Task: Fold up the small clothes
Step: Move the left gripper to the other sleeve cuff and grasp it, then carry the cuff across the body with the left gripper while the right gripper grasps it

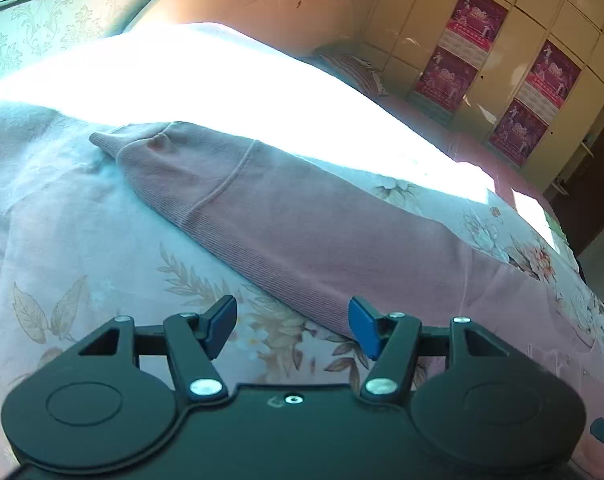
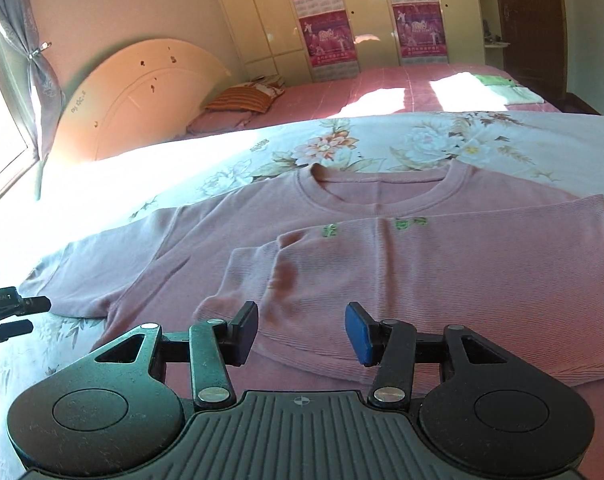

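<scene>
Right wrist view: pink long-sleeved top (image 2: 382,264) lies flat on the floral bedspread (image 2: 382,140), one sleeve folded across; its unfolded sleeve (image 1: 262,200) stretches away from the nearer, empty, parted left gripper (image 1: 292,326); right gripper (image 2: 302,330) likewise empty

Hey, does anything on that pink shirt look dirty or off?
Yes. The pink shirt has a dark reddish blotch on the folded-over part near its lower left; it looks like a stain or damp patch, though shadow can't be ruled out.
</scene>
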Available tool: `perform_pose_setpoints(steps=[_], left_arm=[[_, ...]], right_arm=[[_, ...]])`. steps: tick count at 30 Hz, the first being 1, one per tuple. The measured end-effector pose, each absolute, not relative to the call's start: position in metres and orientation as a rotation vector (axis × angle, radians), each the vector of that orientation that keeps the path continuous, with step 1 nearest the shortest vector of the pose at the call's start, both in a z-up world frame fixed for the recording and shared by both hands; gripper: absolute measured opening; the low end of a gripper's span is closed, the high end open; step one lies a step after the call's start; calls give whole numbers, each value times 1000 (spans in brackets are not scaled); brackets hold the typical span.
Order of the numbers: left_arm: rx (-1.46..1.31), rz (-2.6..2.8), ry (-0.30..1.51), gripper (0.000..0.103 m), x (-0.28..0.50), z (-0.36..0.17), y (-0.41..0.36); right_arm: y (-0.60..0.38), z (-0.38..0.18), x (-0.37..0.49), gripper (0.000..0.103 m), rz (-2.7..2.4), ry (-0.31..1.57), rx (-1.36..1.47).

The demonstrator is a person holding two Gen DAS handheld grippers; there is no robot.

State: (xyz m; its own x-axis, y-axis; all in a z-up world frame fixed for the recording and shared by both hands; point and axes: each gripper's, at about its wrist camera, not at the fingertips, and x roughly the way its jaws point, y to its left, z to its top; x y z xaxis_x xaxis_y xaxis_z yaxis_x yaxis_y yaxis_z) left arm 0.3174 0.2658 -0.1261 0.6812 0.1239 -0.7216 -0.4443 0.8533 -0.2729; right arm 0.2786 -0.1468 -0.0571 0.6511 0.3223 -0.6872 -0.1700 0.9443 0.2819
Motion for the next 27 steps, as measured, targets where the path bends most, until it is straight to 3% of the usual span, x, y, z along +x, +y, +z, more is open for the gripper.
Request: perform_pose_setpoints(steps=[8, 15, 17, 19, 27], left_arm=[[-627, 426, 733, 58, 343, -148, 371], [-718, 379, 656, 48, 364, -168, 406], [-697, 378, 642, 41, 368, -169, 405], [-693, 396, 636, 10, 371, -171, 403], [-645, 295, 549, 5, 371, -134, 373]], right_arm=[[-83, -70, 294, 49, 264, 837, 165], [-65, -76, 308, 49, 207, 833, 133], [-65, -76, 313, 49, 188, 830, 139], [-66, -78, 316, 49, 171, 829, 136], [-81, -81, 322, 49, 89, 807, 100]])
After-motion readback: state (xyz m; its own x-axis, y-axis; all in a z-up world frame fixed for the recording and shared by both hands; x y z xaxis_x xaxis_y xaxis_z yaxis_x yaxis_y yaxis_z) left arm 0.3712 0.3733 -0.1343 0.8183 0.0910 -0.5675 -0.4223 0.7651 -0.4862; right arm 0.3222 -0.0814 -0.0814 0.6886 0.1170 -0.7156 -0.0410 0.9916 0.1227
